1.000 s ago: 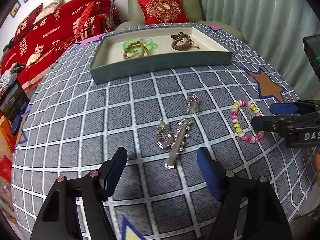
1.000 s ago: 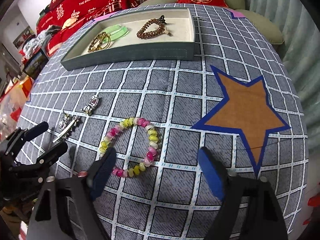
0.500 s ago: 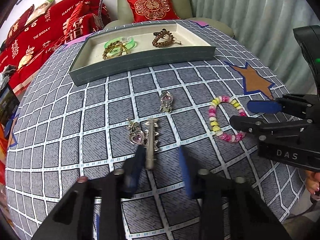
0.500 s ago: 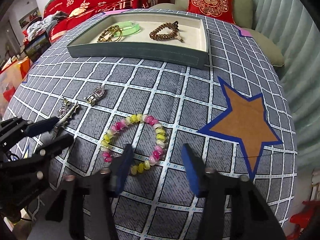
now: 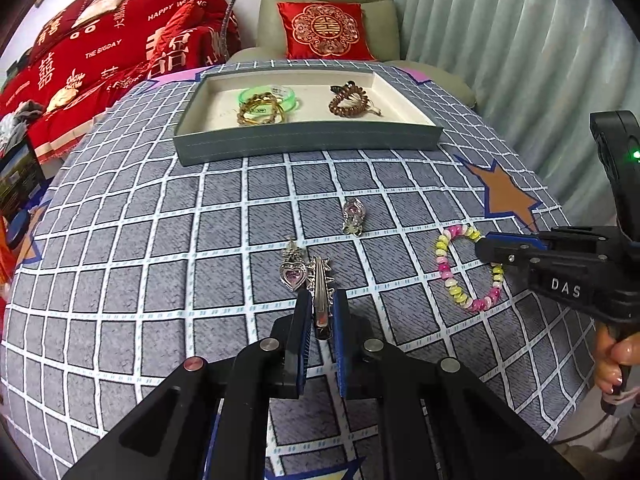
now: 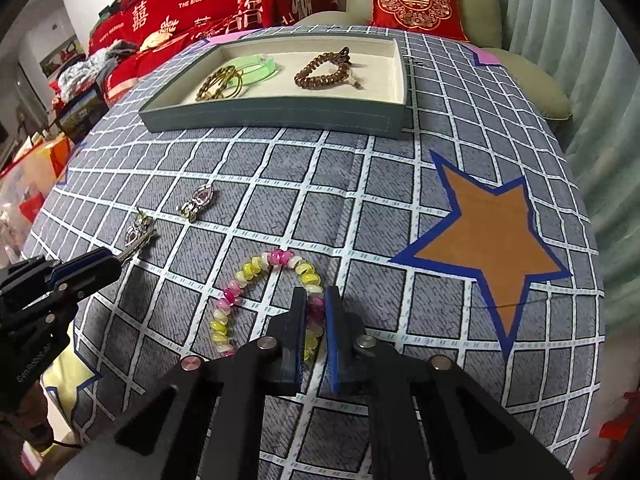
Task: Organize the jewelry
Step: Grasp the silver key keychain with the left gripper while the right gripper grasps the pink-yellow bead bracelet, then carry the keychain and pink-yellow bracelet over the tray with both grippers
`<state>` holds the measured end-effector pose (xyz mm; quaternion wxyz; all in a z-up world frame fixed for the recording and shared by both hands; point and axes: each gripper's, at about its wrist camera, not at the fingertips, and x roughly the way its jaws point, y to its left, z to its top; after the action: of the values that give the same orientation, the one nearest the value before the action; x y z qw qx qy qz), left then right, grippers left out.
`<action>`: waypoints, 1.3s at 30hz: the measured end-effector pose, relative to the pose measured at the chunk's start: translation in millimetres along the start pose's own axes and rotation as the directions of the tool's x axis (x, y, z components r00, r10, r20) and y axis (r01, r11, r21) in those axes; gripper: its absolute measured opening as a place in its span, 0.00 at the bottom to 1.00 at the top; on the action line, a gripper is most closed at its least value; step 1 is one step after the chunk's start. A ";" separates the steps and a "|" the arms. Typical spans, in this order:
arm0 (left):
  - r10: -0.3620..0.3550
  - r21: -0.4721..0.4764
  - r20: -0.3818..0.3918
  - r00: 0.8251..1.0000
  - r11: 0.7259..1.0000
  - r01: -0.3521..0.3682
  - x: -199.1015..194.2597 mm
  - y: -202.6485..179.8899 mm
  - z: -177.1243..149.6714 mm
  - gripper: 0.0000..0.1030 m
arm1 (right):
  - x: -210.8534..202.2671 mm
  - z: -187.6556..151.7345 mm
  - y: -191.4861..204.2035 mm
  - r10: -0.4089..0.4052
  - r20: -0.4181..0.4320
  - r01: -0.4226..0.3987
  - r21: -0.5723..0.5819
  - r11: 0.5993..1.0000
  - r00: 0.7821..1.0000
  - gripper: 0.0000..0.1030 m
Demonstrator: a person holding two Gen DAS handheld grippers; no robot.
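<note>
The left hand-held gripper (image 5: 320, 312) has just been closing, and its blue pads now pinch the near end of a silver hair clip (image 5: 321, 292) lying on the grid-patterned bench (image 5: 140, 240), just beside a heart-shaped pendant (image 5: 293, 270). The right hand-held gripper (image 6: 316, 316) has likewise been closing and now clamps the near side of a pink-and-yellow beaded bracelet (image 6: 256, 280). A small silver charm (image 5: 353, 216) lies between these and the grey jewelry tray (image 5: 308, 142), which holds a green bangle (image 5: 280, 94), gold bangles (image 5: 260, 110) and a brown beaded bracelet (image 5: 349, 100).

Both wrist views look steeply down, close over the shared checked tablecloth (image 5: 160, 240), toward the far tray (image 6: 280, 120).
</note>
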<state>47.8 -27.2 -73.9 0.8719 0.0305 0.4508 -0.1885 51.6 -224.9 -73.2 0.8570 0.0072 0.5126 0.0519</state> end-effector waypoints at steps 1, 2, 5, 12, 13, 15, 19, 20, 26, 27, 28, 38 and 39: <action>0.000 -0.003 0.002 1.000 1.000 0.000 -0.9 0.7 0.1 0.20 | -1.5 1.1 -1.2 0.003 0.004 -0.003 0.003 1.000 1.000 0.10; -0.001 -0.006 0.004 1.000 1.000 0.001 -1.8 1.5 0.3 0.20 | -2.8 2.2 -2.2 0.004 0.008 -0.004 0.006 1.000 1.000 0.10; 0.000 -0.011 0.010 1.000 1.000 0.000 -4.1 2.8 1.4 0.20 | -6.9 5.1 -5.0 0.008 0.019 -0.008 0.014 1.000 1.000 0.10; -0.005 -0.016 0.047 0.999 1.000 0.005 -19.4 5.5 7.2 0.20 | -14.6 11.8 -10.4 0.025 0.038 -0.026 0.036 0.999 0.999 0.10; -0.007 -0.019 0.053 0.999 1.000 0.008 -21.5 6.0 8.8 0.20 | -15.4 12.5 -10.6 0.026 0.040 -0.027 0.037 0.999 0.999 0.10; -0.011 -0.024 0.062 0.998 1.000 0.013 -24.5 7.5 11.4 0.20 | -17.5 14.2 -10.7 0.029 0.045 -0.031 0.037 0.999 0.999 0.10; -0.012 -0.027 0.075 0.997 1.000 0.014 -27.4 8.5 17.0 0.20 | -22.5 18.4 -10.2 0.033 0.058 -0.035 0.034 0.999 0.998 0.10; -0.012 -0.027 0.078 0.997 1.000 0.014 -28.2 8.6 18.5 0.20 | -23.3 19.2 -10.3 0.034 0.060 -0.036 0.034 0.999 0.998 0.10; -0.012 -0.029 0.098 0.995 0.999 0.015 -31.6 11.9 28.1 0.20 | -28.0 29.1 -11.8 0.047 0.076 -0.050 0.040 0.998 0.996 0.10; -0.013 -0.033 0.100 0.995 0.999 0.016 -31.8 13.2 29.8 0.20 | -28.4 30.4 -11.7 0.048 0.078 -0.052 0.041 0.998 0.996 0.10; -0.014 -0.038 0.103 0.995 0.999 0.018 -32.0 14.5 31.8 0.20 | -28.7 32.3 -12.0 0.051 0.079 -0.054 0.041 0.998 0.996 0.10; -0.006 -0.031 0.151 0.989 0.999 0.011 -37.3 20.5 62.0 0.20 | -41.1 65.0 -10.1 0.069 0.117 -0.072 0.019 0.997 0.991 0.10; -0.003 -0.025 0.160 0.987 1.000 0.007 -38.1 21.0 66.6 0.20 | -42.9 70.2 -10.1 0.069 0.123 -0.072 0.017 0.997 0.990 0.10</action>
<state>86.9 -11.2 -6.6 0.9051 0.0030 0.3820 -0.1868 94.0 -236.2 -2.9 0.8844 0.0376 0.4589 0.0762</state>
